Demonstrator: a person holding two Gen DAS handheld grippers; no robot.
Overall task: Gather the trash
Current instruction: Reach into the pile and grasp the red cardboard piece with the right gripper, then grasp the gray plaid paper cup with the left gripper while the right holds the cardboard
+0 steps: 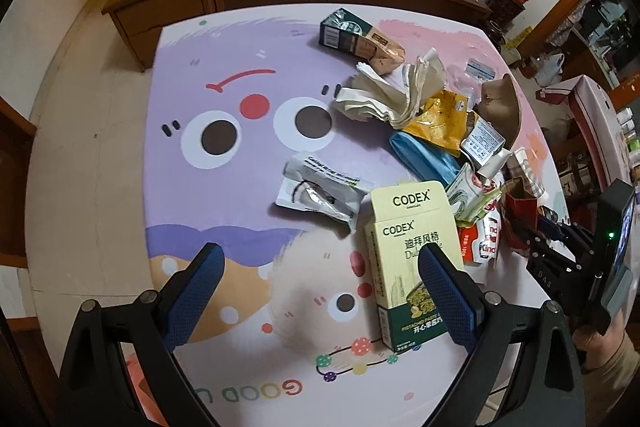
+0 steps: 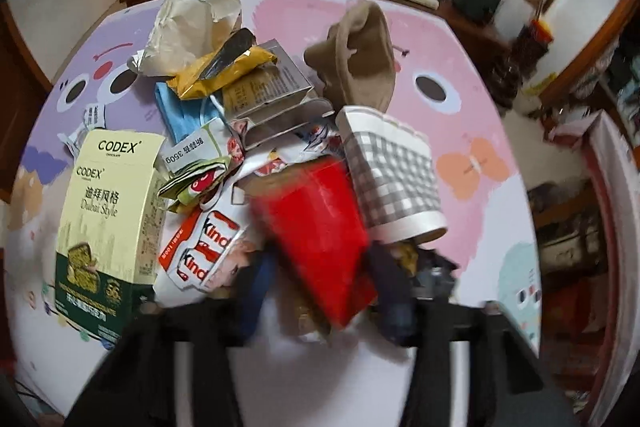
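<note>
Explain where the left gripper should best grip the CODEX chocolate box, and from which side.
Grip the CODEX box across its narrow long sides near mid-length, coming from above. It lies flat at the pile's edge; the open left gripper already hangs beside it, and its open top flap looks too flimsy to pinch.

Even, soft indoor light falls on the bench (image 1: 224,75), with only faint shadows. The left wrist view is sharp. The right wrist view is smeared by motion blur, worst at the red carton (image 2: 316,227) and fingers (image 2: 256,291). Both views bend strongly toward dark rounded corners.
</note>
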